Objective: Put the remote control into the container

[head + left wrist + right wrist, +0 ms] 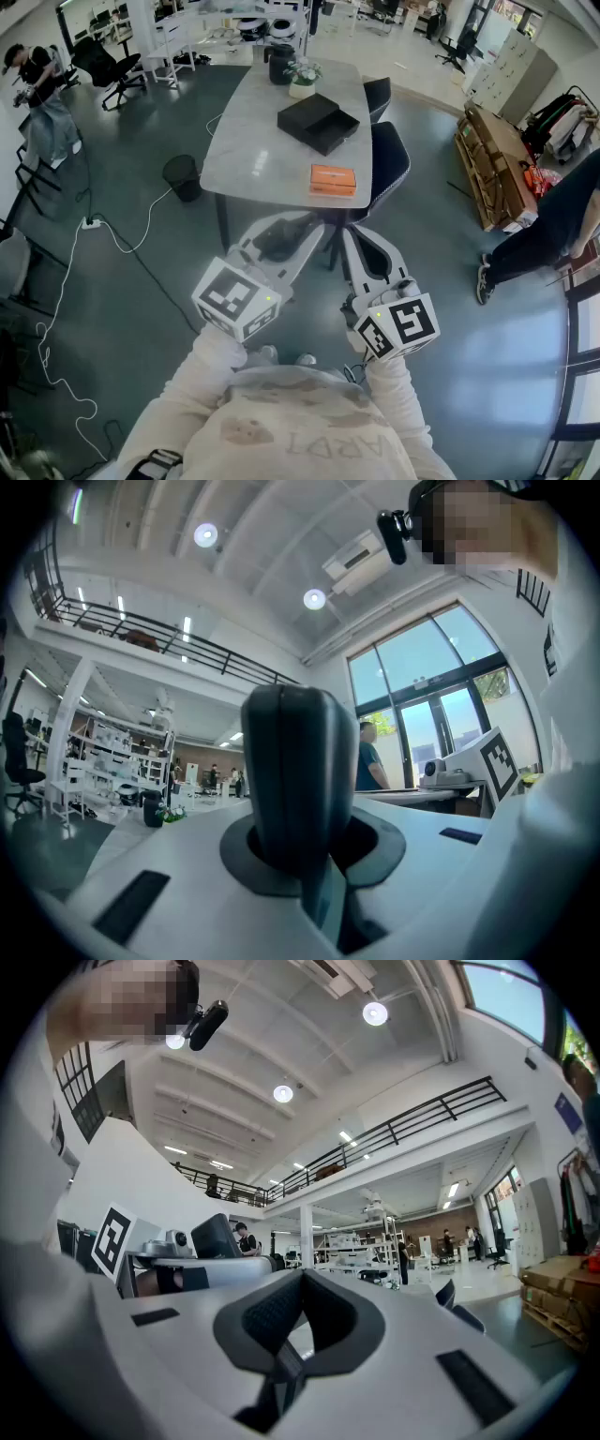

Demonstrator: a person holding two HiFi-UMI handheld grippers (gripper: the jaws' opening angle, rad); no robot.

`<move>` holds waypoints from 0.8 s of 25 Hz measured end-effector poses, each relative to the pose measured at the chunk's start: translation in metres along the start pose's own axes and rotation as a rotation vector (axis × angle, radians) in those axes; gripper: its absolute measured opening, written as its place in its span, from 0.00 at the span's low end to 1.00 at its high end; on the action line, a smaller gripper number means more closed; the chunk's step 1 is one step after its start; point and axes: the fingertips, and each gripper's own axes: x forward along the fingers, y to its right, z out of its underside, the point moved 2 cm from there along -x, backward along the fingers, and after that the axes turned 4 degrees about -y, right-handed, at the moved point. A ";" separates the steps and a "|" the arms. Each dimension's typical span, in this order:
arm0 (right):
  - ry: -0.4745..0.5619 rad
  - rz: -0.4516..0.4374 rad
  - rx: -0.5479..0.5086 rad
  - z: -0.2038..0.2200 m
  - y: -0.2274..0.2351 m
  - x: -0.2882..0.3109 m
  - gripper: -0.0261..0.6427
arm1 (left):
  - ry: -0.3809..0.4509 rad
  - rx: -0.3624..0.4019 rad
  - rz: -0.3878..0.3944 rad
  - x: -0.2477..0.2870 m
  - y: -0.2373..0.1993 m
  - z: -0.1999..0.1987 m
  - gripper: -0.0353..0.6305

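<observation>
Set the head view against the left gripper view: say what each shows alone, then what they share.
Head view only: the black container and the orange box on the table, and the bin on the floor. Left gripper view only: the ceiling lights, the air-conditioning unit and the railed upper walkway. Both: the dark remote control clamped in the left gripper.

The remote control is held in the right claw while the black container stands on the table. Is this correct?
Not quite. The remote control is held in the left claw, not the right one; the left gripper view shows it standing between that claw's jaws. The black container does stand on the table.
</observation>
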 end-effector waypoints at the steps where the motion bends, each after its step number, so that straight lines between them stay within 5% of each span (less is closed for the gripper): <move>1: 0.000 0.000 0.000 0.000 0.000 0.001 0.06 | 0.000 0.001 0.001 0.000 -0.001 0.000 0.14; 20: 0.035 -0.045 0.056 -0.002 0.022 -0.002 0.06 | -0.014 -0.002 -0.008 0.024 -0.002 0.004 0.14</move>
